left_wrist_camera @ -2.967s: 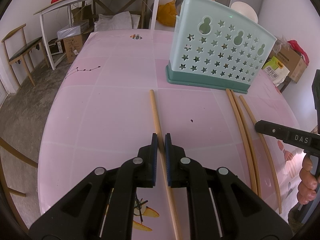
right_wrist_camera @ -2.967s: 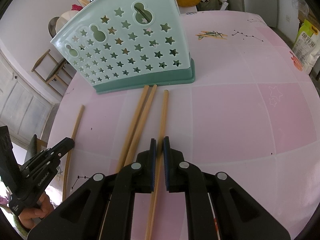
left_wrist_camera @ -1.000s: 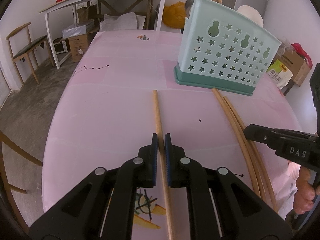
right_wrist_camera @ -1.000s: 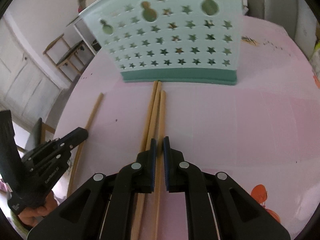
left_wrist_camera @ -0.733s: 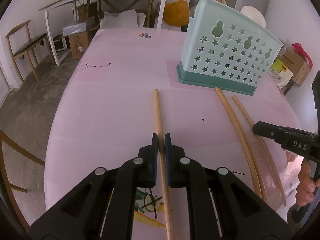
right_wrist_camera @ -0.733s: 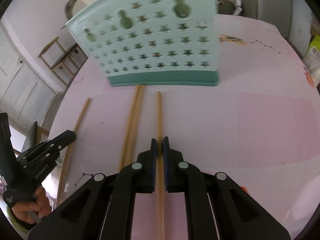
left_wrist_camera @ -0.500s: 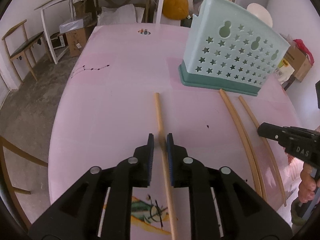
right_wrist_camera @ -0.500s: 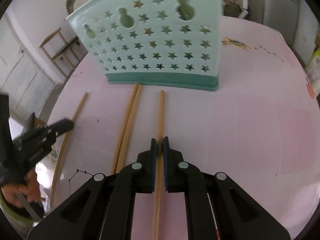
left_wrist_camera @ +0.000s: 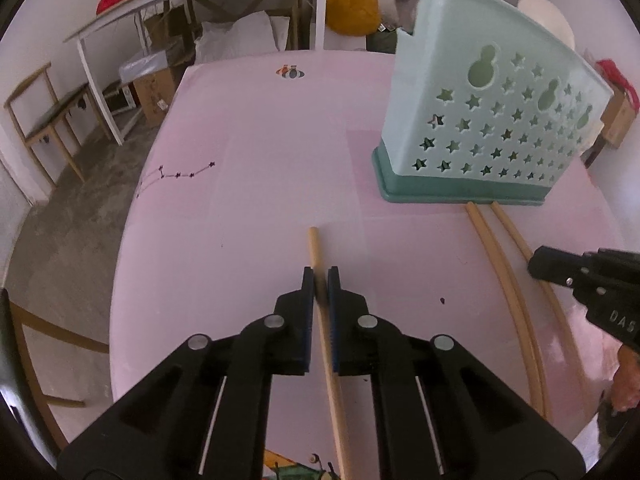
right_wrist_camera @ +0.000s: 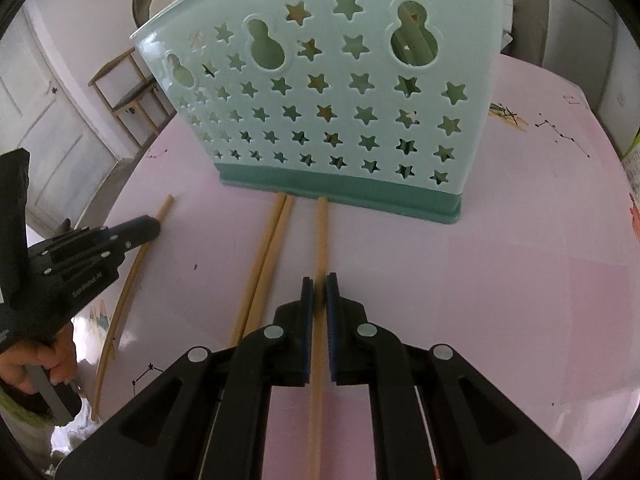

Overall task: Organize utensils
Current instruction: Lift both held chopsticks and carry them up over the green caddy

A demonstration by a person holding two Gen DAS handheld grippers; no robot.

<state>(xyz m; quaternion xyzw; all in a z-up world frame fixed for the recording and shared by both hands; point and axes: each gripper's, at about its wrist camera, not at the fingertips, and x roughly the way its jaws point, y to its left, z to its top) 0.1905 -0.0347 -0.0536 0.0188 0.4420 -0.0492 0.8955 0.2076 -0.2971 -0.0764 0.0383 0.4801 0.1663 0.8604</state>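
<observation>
A pale green utensil holder (left_wrist_camera: 480,120) with star cut-outs stands on the pink table (left_wrist_camera: 260,160). My left gripper (left_wrist_camera: 319,276) is closing on a wooden chopstick (left_wrist_camera: 314,248) lying flat; the pads press its sides near its far end. My right gripper (right_wrist_camera: 319,280) is shut on another chopstick (right_wrist_camera: 321,236), whose far tip touches the holder's (right_wrist_camera: 340,100) dark green base. Two more chopsticks (right_wrist_camera: 268,248) lie side by side just left of it. The left gripper (right_wrist_camera: 152,226) shows at the left of the right wrist view, the right gripper (left_wrist_camera: 538,266) at the right of the left wrist view.
More chopsticks (right_wrist_camera: 414,44) stand inside the holder. A hand (right_wrist_camera: 36,356) grips the left tool's handle. Beyond the table are a white desk (left_wrist_camera: 200,12), a wooden chair (left_wrist_camera: 44,120), boxes and a yellow bag (left_wrist_camera: 352,8). Bare pink table (right_wrist_camera: 500,280) lies right of my right gripper.
Both grippers moved closer to the holder. The left jaws widened briefly, then narrowed on the chopstick nearer its tip. The right chopstick parted from the other two and reached the holder's base.
</observation>
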